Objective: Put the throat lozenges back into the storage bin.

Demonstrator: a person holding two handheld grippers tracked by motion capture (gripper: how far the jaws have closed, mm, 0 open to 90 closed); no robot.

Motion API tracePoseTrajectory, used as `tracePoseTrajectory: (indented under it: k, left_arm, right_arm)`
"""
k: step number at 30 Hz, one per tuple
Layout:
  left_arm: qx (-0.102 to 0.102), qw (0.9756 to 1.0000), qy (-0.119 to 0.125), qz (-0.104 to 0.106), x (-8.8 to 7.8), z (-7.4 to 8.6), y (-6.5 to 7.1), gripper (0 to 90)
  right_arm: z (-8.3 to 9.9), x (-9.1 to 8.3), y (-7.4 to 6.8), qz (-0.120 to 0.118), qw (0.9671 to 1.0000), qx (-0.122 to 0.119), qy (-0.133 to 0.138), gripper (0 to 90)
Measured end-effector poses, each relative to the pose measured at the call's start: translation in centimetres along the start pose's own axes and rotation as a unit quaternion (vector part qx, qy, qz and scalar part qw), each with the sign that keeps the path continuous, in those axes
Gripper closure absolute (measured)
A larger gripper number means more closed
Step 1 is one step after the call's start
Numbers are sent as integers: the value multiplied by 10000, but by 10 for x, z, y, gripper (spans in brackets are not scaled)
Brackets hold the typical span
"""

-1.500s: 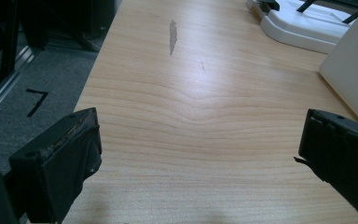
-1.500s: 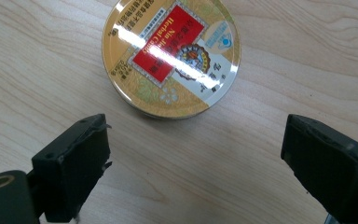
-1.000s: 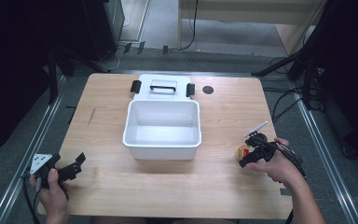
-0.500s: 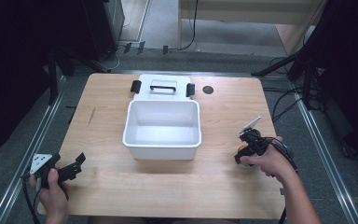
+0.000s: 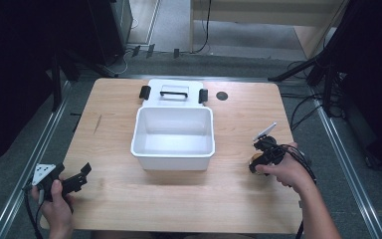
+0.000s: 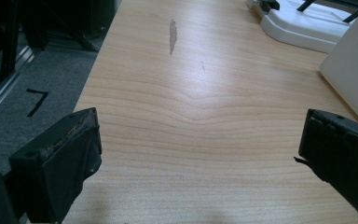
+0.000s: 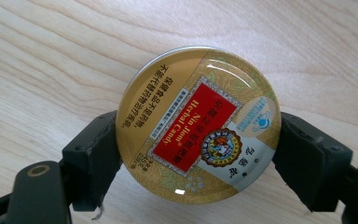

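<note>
A round gold candy tin [image 7: 198,126] with a red label sits between the jaws of my right gripper [image 7: 198,154], which is shut on its rim from both sides. In the high view the tin [image 5: 255,162] is low over the table's right side, to the right of the white bin, with my right gripper [image 5: 258,158] around it. My left gripper [image 5: 82,174] is held open near the front left corner. In the left gripper view my left gripper [image 6: 200,154] has only bare wood between its fingers.
An open white bin [image 5: 173,162] stands mid-table with nothing visible inside it. Its white lid [image 5: 171,85], with a black handle and clips, lies just behind it. A small dark round hole [image 5: 222,95] is in the tabletop at the back right. The wooden table [image 5: 129,199] ends near my hands.
My right hand has shifted slightly toward the bin and turned, with the tin still in the jaws. The left gripper has not moved.
</note>
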State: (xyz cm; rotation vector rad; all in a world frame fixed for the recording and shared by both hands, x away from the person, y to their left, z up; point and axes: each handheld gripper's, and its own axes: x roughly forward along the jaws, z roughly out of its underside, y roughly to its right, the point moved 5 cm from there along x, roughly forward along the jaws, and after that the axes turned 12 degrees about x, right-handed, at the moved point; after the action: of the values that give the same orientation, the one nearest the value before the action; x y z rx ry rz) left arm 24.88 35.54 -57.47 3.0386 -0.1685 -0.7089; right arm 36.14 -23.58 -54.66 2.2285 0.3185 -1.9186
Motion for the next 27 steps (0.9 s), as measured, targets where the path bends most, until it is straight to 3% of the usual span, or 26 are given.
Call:
tracePoseTrajectory:
  k: [27]
  left_arm:
    - [4,10000,2,6,0,0,0,0]
  right_arm:
    - [-23,-38,-18,-75,9986,-457,272,209]
